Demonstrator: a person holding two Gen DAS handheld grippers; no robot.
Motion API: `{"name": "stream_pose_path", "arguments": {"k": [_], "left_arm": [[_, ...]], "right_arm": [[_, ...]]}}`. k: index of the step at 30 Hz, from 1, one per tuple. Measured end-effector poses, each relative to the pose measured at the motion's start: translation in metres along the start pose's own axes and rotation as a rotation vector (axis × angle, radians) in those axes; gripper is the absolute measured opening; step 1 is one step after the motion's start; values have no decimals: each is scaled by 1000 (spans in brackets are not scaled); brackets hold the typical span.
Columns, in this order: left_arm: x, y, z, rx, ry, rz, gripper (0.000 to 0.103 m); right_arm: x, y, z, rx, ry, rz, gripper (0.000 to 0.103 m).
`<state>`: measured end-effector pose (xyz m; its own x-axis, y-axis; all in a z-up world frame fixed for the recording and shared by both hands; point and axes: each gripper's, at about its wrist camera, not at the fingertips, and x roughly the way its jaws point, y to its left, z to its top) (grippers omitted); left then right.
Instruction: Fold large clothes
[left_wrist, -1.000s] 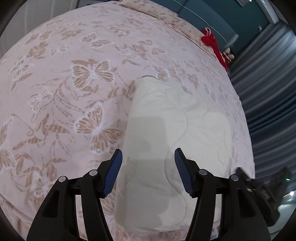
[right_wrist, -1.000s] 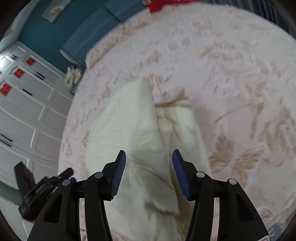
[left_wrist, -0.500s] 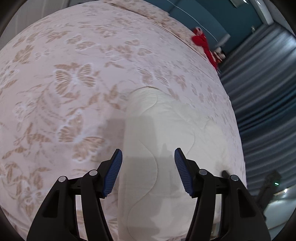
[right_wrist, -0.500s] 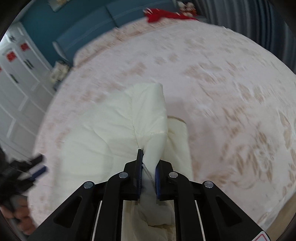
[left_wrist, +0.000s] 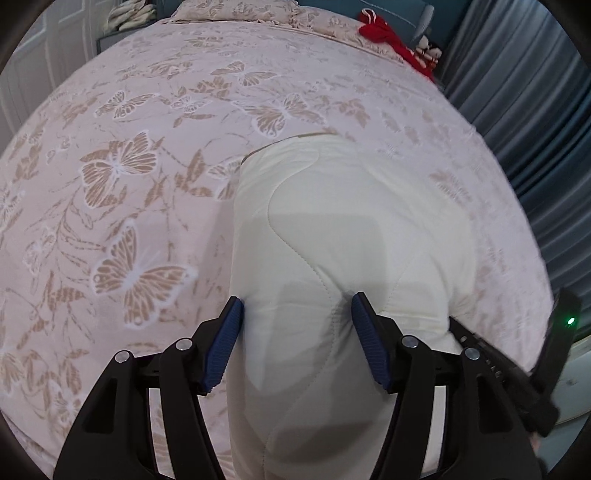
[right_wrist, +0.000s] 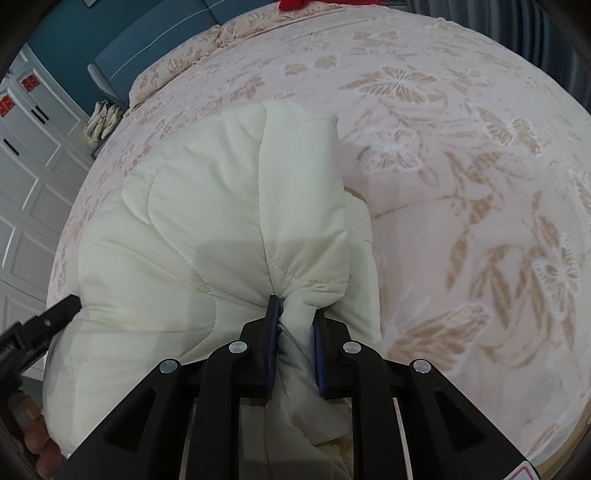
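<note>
Your cream quilted garment (right_wrist: 207, 236) lies on the bed's butterfly-print cover (left_wrist: 122, 166), near its near edge, already folded into a thick padded bundle

Your right gripper (right_wrist: 295, 321) is clamped on a bunched fold at the bundle's near right side – the fabric puckers tight between the blue pads (right_wrist: 272, 332), though the jaws are easing apart a little

Your left gripper (left_wrist: 297, 332) stands apart over the near left part of the bundle – its jaws are opening, the quilted fabric lies between them, and both fingertips dent it without squeezing

A red cloth (left_wrist: 391, 37) sits at the far end of the bed
</note>
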<state>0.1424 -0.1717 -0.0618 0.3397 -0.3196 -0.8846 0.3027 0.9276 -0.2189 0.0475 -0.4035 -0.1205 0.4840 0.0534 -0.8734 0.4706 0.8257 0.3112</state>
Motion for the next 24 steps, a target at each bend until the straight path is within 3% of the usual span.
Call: {"name": "stream_pose_path", "arguments": {"k": [16,19,22,24], "left_arm": [[24,0,-13,36,-1,78,64],[19,9,-12,-14,-3,29,65],[7,26,-9,-116,17,-56,66],[-1,38,-10,-184,37,-108,66]], "right_arm": [[17,-4,4,21,36,32,16],[8,-12,9,41,40,81,19],[-19,-22,7,93,-12,105,36],[-33,-28,2,121,-31,115,39]]}}
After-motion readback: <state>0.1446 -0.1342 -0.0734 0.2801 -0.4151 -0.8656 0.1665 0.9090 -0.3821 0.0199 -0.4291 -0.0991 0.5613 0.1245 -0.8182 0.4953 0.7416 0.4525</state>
